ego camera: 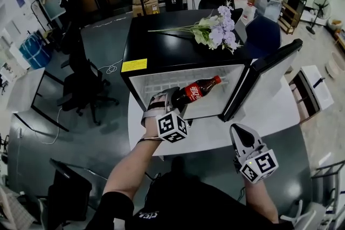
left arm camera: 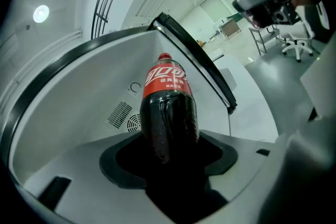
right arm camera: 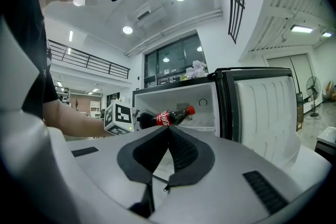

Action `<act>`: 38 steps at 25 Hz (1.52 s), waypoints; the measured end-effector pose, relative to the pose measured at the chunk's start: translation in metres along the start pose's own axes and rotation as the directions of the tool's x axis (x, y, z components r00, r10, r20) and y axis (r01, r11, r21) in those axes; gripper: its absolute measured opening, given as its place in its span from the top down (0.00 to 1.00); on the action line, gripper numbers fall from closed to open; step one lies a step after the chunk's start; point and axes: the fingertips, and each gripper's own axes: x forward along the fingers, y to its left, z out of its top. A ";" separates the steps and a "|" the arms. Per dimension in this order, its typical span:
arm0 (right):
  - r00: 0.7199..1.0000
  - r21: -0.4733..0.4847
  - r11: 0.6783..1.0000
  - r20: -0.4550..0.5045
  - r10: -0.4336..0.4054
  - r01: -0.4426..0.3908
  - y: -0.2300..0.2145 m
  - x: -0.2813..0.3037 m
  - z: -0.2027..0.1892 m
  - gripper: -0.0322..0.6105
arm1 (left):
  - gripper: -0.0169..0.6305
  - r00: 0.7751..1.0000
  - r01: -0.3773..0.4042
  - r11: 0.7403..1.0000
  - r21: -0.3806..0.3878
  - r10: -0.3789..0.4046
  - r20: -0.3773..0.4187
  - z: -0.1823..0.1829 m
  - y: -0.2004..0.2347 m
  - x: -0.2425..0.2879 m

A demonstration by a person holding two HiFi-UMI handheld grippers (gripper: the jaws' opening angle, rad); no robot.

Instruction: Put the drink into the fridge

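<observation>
Cola bottle [left arm camera: 168,113] is what the left gripper [left arm camera: 170,165] has: its jaws are parted just enough to take the dark lower body and are pressed against it on both sides; the red label and red cap stick out ahead of them. From where I stand the bottle is tilted, cap up and pointing into the open mini fridge [ego camera: 161,46]; the neck is within the white compartment, the base and the gripper at its mouth; nothing seems to be under the bottle yet, so I'd say it is in mid-air and not set down. Behind the cap is the back wall with a small vent grille [left arm camera: 119,113]. The fridge door [ego camera: 269,75] stands swung wide to the right; a bunch of pale purple flowers [ego camera: 218,29] lies on the black top, well clear of the opening. The right gripper [right arm camera: 169,134] hangs low in front of the white table [ego camera: 205,137], jaws pressed together on nothing, apart from the door.

What worries me: the hold is down at the bottom end, so the long neck could swing or slide in the jaws if the hand turns quickly; pushed on at this slant, the cap might knock the back wall or the ceiling of the compartment; let go while it leans, the round bottle would likely topple and roll towards the opening and off the edge.
</observation>
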 end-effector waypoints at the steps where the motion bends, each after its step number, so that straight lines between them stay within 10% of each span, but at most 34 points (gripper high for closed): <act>1: 1.000 0.003 1.000 -0.002 -0.003 0.003 -0.003 -0.001 -0.002 0.93 | 0.54 1.000 -0.002 1.000 0.011 0.002 -0.017 -0.002 0.001 0.005; 12: 0.999 0.039 0.999 -0.008 -0.036 0.036 -0.023 -0.004 -0.010 0.93 | 0.54 0.999 -0.012 0.975 0.224 0.023 -0.046 0.009 0.015 0.022; 26: 0.998 0.042 0.997 -0.006 -0.061 0.061 -0.019 -0.012 -0.009 0.93 | 0.52 1.000 -0.005 0.976 0.216 0.010 -0.023 0.015 0.034 0.029; 30: 0.998 0.041 0.997 -0.007 -0.059 0.059 -0.015 -0.012 -0.009 0.93 | 0.61 0.998 -0.063 0.983 0.170 0.064 -0.003 0.017 0.052 0.023; 33: 0.998 0.043 0.997 -0.013 -0.058 0.059 -0.012 -0.011 -0.012 0.93 | 0.85 0.993 -0.117 0.974 0.195 0.116 0.017 0.020 0.063 0.014; 38: 0.999 0.044 0.998 -0.010 -0.041 0.041 -0.004 -0.008 -0.011 0.93 | 0.85 0.995 -0.102 0.980 0.168 0.100 0.023 0.016 0.056 0.004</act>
